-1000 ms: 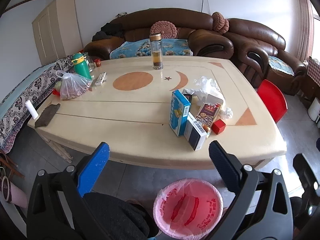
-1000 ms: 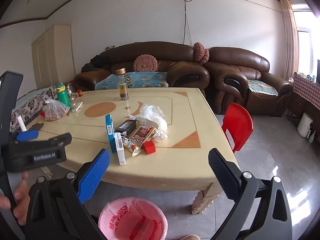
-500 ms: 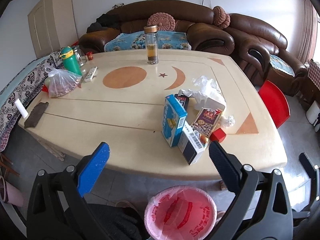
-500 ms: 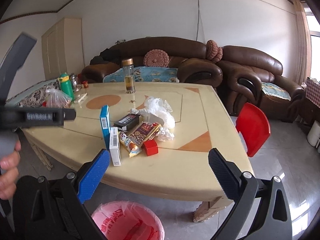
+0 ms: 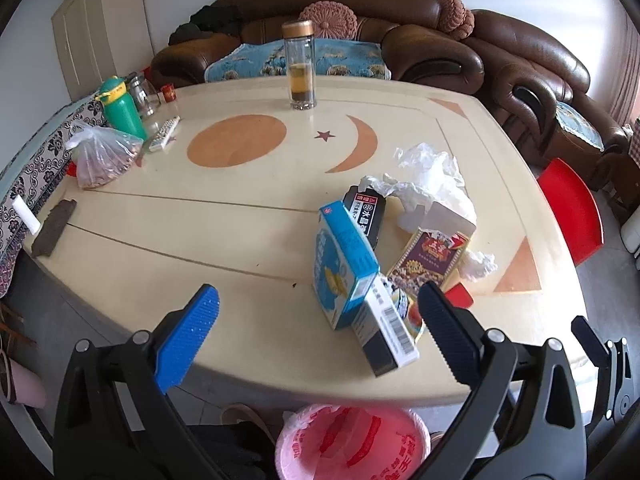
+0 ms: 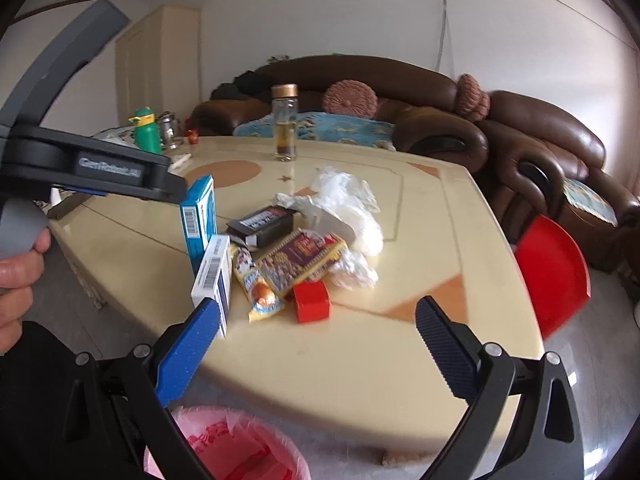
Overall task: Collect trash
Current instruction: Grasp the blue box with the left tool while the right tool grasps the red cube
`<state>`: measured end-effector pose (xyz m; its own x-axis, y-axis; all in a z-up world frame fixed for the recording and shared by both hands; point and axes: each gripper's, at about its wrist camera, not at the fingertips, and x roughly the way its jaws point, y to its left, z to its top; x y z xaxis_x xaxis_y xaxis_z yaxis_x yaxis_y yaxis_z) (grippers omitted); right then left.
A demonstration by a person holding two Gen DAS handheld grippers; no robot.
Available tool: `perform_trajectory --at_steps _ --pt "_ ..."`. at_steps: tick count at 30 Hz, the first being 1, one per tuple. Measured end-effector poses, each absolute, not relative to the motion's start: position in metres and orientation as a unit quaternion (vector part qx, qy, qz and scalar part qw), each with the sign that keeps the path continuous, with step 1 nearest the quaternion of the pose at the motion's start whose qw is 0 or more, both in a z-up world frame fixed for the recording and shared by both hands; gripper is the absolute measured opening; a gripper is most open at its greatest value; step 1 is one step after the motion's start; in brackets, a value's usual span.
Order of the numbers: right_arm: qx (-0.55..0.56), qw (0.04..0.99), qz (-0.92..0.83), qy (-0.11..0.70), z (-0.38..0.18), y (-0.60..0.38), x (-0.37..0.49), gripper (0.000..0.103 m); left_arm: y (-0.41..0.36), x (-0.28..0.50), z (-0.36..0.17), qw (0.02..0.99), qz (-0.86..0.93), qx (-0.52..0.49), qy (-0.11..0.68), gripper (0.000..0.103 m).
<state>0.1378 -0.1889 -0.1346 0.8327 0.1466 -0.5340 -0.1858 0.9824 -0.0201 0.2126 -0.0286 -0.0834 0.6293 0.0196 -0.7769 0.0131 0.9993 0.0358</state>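
A heap of trash lies on the cream table (image 5: 160, 264), right of centre in the left wrist view. A blue carton (image 5: 345, 265) stands on edge, leaning against a white-and-black box with a barcode (image 5: 387, 330) that reaches toward the table's near rim. Behind them lie a black packet (image 5: 366, 210), a maroon snack packet (image 5: 430, 258), a crumpled white plastic bag (image 5: 434, 178) and a small red box (image 6: 311, 301); in the right wrist view a yellow candy wrapper (image 6: 256, 285) lies between the barcode box and the red box, touching the snack packet.

Below the table's near edge, at the bottom of both views, stands a bin lined with a pink bag (image 5: 352, 442).

The left gripper (image 5: 316, 332) hovers over the near table edge, its fingers spread wide with nothing between them; the black finger (image 5: 448, 332) sits just in front of the barcode box. The right gripper (image 6: 316, 344) is likewise wide apart and empty, aimed at the heap from the lower right. In the right wrist view, a hand (image 6: 18, 276) at the left edge grips the left tool's handle.

Farther up the table stand a glass bottle with a gold cap (image 5: 299, 66), a green bottle (image 5: 122, 108) and a clear bag of brown contents (image 5: 104, 156). A brown leather sofa (image 5: 460, 52) runs behind.
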Motion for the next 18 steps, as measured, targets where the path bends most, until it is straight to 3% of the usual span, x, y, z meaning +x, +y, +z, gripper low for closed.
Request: perform_trajectory --at_steps 18 --pt "-0.032 0.947 0.136 0.288 -0.174 -0.198 0.182 0.096 -0.031 0.267 -0.108 0.892 0.017 -0.001 0.451 0.097"
